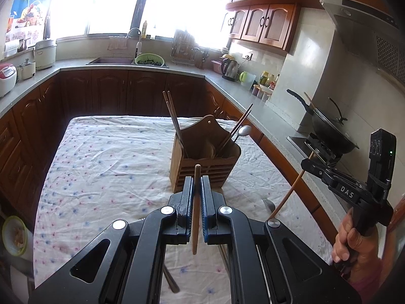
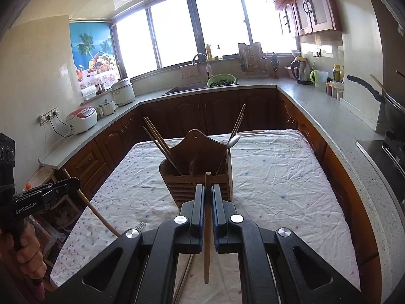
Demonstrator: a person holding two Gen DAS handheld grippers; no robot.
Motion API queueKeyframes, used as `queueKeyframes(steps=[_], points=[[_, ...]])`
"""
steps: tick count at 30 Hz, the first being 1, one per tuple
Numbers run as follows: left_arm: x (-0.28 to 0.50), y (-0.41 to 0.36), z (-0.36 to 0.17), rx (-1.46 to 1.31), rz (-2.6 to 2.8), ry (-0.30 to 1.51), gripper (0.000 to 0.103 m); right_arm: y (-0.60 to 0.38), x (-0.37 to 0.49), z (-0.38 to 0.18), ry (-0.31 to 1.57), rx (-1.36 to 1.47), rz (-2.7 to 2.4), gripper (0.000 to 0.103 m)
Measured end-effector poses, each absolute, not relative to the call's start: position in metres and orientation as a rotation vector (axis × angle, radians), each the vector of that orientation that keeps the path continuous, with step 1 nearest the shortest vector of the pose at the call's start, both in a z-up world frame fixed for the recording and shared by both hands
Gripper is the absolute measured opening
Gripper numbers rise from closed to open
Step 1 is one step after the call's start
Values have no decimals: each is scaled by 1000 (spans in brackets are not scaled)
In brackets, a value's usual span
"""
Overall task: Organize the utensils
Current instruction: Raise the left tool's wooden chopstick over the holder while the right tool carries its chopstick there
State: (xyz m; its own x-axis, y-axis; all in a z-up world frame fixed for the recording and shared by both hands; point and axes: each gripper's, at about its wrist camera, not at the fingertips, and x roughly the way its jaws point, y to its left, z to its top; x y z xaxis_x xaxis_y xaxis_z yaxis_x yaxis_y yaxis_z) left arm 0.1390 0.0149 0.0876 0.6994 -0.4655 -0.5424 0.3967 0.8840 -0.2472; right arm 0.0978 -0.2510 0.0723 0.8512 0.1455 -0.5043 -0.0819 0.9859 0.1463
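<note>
- Left wrist view: the left claw is squeezed tight on one wooden chopstick. The stick stands almost straight up between the two fingers, with its top poking out above them and its bottom end hanging below.
- Just past this claw stands the wooden utensil holder on the table, which has a white cloth with small pink and blue dots.
- Two chopsticks lean out of the holder's left side. Two dark chopsticks and a metal spoon lean out of its right side.
- A fork lies on the cloth near the claw, partly hidden behind it.
- To the right, a person's hand grips the handle of the right claw, which holds a second chopstick slanting down toward the table.
- Right wrist view: the right claw is shut tight on its chopstick, which stands nearly upright between the fingers.
- The holder sits right behind it, near the middle of the table.
- On the left, a hand holds the left claw with its stick slanting down.
- More utensil handles lie on the cloth under the claw, mostly hidden.
- Behind the table, the kitchen counter runs round with a sink under the bright window.
</note>
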Motion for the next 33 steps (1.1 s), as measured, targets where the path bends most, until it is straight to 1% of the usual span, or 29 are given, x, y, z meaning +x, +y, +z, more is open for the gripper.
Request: queueKeyframes(steps=[11,19,33], points=[[149,14,99,-136,-492,600,5,-259,105,83,507,141,113,5],[159,14,121,-151,-499,542,5,-267,113,92,471,162,116,5],[191,13,165,-200,-491,447,5,-271,135,137,350,165,110,5]])
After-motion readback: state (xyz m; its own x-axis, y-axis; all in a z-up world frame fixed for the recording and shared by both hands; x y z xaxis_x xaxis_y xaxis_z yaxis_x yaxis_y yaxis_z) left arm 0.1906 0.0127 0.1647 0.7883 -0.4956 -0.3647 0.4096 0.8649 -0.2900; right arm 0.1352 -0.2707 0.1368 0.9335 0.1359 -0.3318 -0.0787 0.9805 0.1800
